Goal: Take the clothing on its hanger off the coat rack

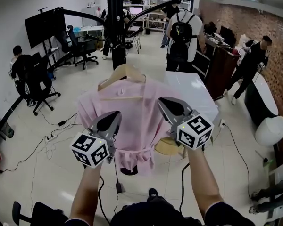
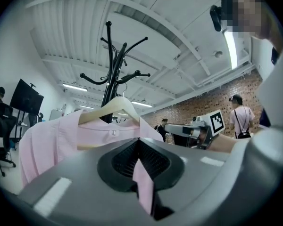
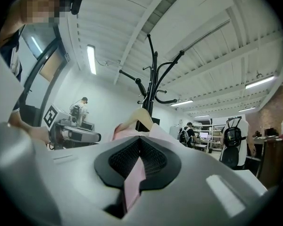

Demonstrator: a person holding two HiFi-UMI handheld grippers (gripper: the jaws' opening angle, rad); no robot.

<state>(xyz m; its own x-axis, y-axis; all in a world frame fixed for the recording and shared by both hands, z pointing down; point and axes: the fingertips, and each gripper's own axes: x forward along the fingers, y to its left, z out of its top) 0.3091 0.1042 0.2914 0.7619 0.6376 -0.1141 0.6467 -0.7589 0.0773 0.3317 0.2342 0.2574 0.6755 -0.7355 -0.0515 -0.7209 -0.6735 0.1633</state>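
Left gripper (image 1: 112,120) and right gripper (image 1: 169,106) each pinch a fold of the pink shirt (image 1: 134,117), one at either side; its wooden hanger (image 1: 124,73) lies crosswise ahead of both, hook toward the coat rack (image 1: 115,27) just beyond

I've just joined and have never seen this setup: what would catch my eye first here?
A pink shirt on a wooden hanger fills the middle of the head view. It is spread between the left gripper and the right gripper, each with its jaws shut on a fold of the pink fabric. Just behind it rises a tall black coat rack, with a person wearing a backpack standing beyond.
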